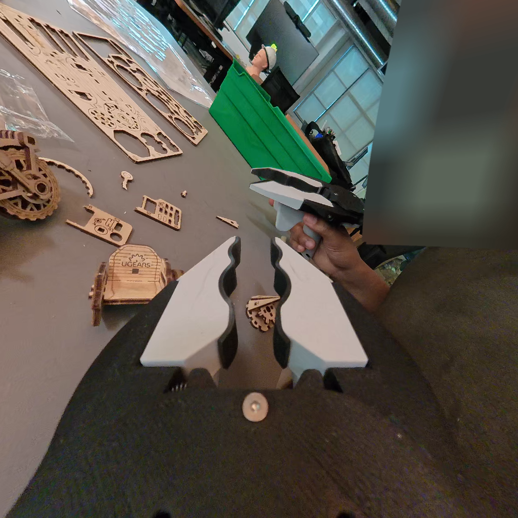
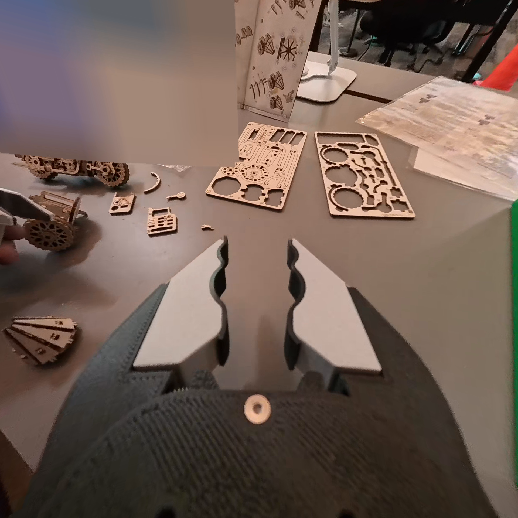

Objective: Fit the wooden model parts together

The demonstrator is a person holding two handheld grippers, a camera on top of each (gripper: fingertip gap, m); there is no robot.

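The left gripper (image 1: 255, 246) hangs released and empty, with the small wooden cone (image 1: 262, 312) on the table (image 1: 196, 179) directly below its gap. The cone's narrow end points right. The right gripper (image 2: 257, 246), also released and empty, sits farther off; its cone (image 2: 42, 339) lies left.

Workshop or lab; green bin (image 1: 266, 126); hard-hatted mannequin head (image 1: 265, 60); monitor (image 1: 283, 50)

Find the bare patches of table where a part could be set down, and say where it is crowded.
Bare: the stretch ahead of the right gripper, between the two cut-out sheets and the green bin. Crowded: left side, around the wheeled model, fan-shaped part and loose small pieces.
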